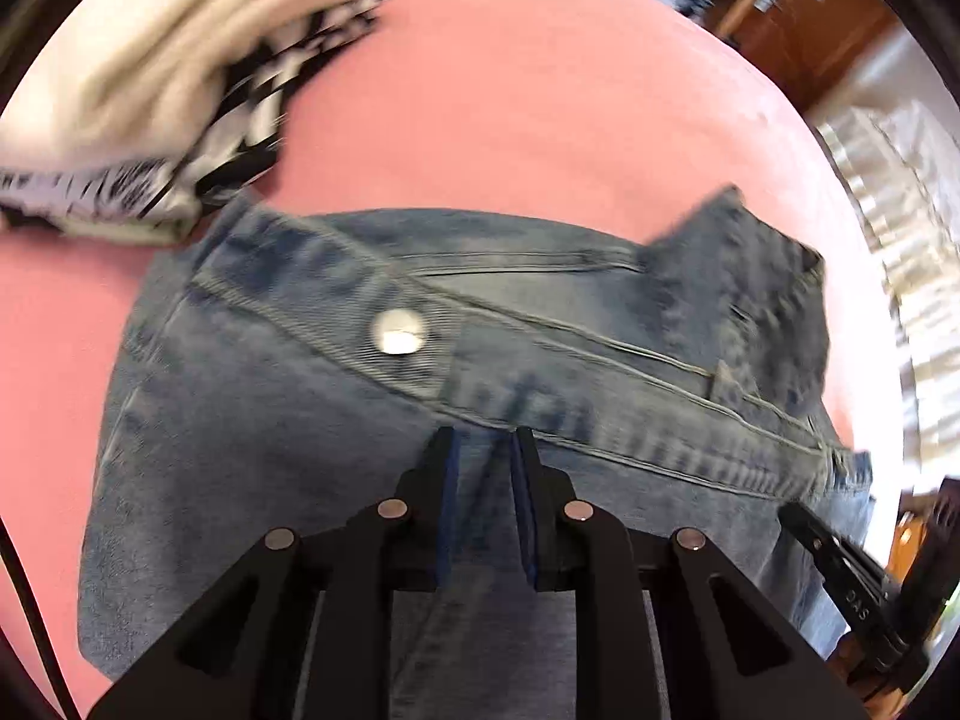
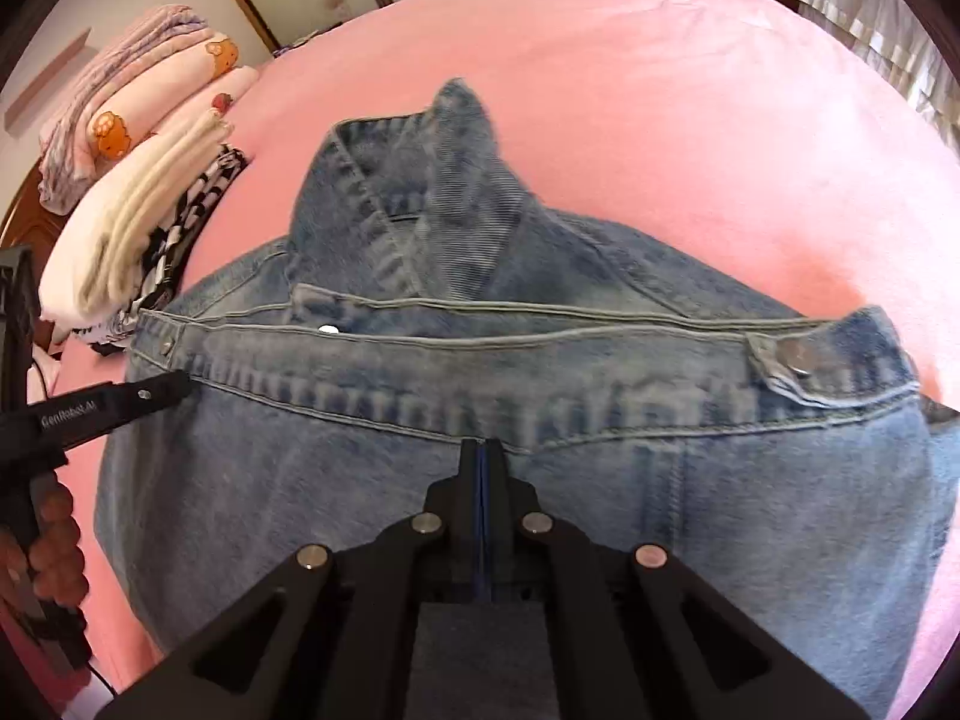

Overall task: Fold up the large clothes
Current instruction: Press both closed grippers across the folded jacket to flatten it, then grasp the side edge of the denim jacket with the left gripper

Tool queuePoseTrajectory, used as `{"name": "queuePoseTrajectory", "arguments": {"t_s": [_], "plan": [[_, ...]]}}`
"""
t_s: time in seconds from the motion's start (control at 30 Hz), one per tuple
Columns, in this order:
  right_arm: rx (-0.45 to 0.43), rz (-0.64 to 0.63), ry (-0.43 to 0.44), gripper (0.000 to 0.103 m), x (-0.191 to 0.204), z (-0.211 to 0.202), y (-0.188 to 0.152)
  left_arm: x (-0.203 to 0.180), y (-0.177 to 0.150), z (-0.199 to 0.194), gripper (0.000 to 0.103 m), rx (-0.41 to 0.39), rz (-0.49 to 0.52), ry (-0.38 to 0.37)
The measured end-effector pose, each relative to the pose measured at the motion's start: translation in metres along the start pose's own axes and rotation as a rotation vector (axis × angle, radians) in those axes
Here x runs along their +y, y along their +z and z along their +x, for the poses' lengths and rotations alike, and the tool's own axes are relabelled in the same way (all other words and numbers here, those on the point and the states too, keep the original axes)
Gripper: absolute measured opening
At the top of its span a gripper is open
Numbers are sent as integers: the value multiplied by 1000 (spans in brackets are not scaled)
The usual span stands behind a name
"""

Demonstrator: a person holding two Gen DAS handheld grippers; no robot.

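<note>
Denim jacket (image 2: 480,420) lay flat on the pink bedsheet (image 2: 660,90), collar away from both claws, folded pile (image 2: 132,228) beyond its left edge. Left gripper (image 1: 483,438) was slightly parted, hem band between the pads; grip uncertain. Right gripper (image 2: 482,450) was clenched at the hem. Judgement: lift both hem points level, carry toward the collar, keep edges aligned.

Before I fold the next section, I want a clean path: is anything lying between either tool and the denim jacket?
Nothing visible does. The left tool and right tool both sit directly over the blue denim jacket; the folded clothes pile lies beside it.
</note>
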State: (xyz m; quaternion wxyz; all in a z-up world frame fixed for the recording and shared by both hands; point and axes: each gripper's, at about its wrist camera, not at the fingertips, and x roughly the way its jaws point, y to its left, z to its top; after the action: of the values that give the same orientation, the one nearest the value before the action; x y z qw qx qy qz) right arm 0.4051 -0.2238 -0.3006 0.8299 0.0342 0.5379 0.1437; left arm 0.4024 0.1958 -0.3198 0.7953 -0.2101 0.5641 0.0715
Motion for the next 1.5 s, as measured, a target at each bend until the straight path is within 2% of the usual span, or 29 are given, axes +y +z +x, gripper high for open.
{"name": "queuePoseTrajectory", "arguments": {"t_s": [0.07,0.13,0.17,0.3,0.37,0.43,0.53,0.7,0.77,0.87,1.0,1.13,1.27,1.37,1.5], "plan": [[-2,22,-3,0,-7,-3,-2,18,1,-5,16,-6,-50,1],[-2,13,-100,0,-16,-7,-6,29,2,-8,16,-17,-70,14],[-5,14,-116,0,-21,-10,-7,35,3,-11,16,-24,-72,33],[-13,96,-188,0,-58,-24,-15,48,2,-17,16,-42,-52,106],[-19,136,-170,0,-75,-33,-18,50,0,-20,16,-46,-20,159],[-13,146,-245,0,-88,-40,-20,53,0,-22,16,-57,18,231],[-4,127,-349,0,-101,-49,-24,63,-2,-24,16,-62,43,298],[-18,232,-382,0,-130,-65,-32,80,-6,-28,18,-66,-5,344],[-11,241,-457,0,-134,-67,-34,88,-9,-29,18,-63,-16,363],[-26,339,-426,0,-142,-71,-38,96,-12,-28,18,-67,-38,353],[-51,373,-414,0,-140,-79,-36,103,-15,-46,18,-103,-74,330],[-76,415,-319,0,-130,-81,-37,115,-30,-66,20,-119,-155,255],[-56,433,-264,0,-108,-83,-37,139,-57,-87,21,-109,-258,195],[-42,458,-187,0,-76,-81,-40,153,-79,-102,29,-108,-313,176],[-17,462,-106,0,-29,-75,-47,172,-111,-114,30,-90,-370,130]]}}
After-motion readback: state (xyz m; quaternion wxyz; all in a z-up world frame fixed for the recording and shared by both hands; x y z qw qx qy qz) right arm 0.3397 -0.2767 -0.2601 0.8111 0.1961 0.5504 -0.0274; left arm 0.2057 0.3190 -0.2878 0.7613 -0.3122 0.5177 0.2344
